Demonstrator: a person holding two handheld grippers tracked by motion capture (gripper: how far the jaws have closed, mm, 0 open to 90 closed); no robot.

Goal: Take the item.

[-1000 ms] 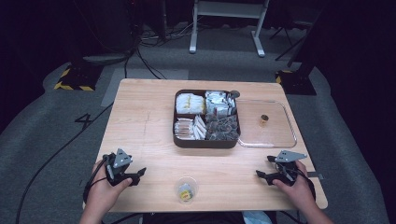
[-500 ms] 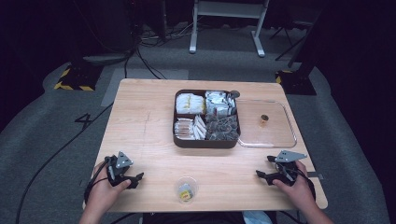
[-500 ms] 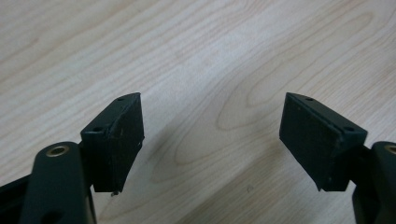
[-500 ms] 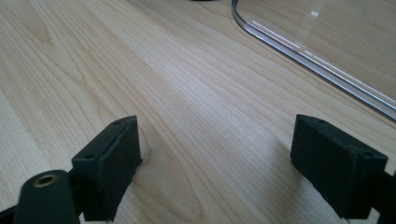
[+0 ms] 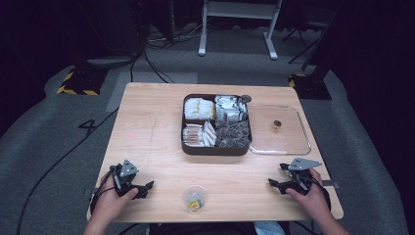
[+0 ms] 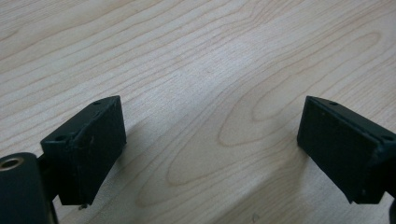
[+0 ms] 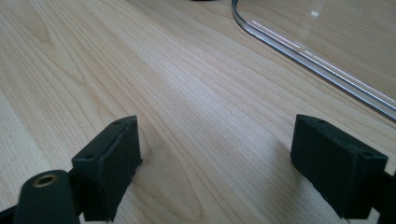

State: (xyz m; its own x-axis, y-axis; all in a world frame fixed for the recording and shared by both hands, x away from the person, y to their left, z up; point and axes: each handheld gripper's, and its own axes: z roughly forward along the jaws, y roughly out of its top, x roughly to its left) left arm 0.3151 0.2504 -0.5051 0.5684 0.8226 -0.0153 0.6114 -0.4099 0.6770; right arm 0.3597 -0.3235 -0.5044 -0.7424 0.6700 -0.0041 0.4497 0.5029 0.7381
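Both the left gripper (image 5: 147,186) and right gripper (image 5: 274,184) rest on the worktop (image 5: 151,132), jaws wide and empty, the left's just opened further; no legible writing on the small clear cup (image 5: 195,199)

The person's left hand (image 5: 110,198) comes in from the six o'clock edge of the high view at its left side and holds the left black two-jaw gripper (image 5: 142,188), topped by a grey three-cornered plate, pointing toward three o'clock. Its jaws have just been opening and stand wide apart with nothing between them. The right hand (image 5: 313,196) holds the right black two-jaw gripper (image 5: 275,184) pointing toward nine o'clock, jaws likewise spread and empty.
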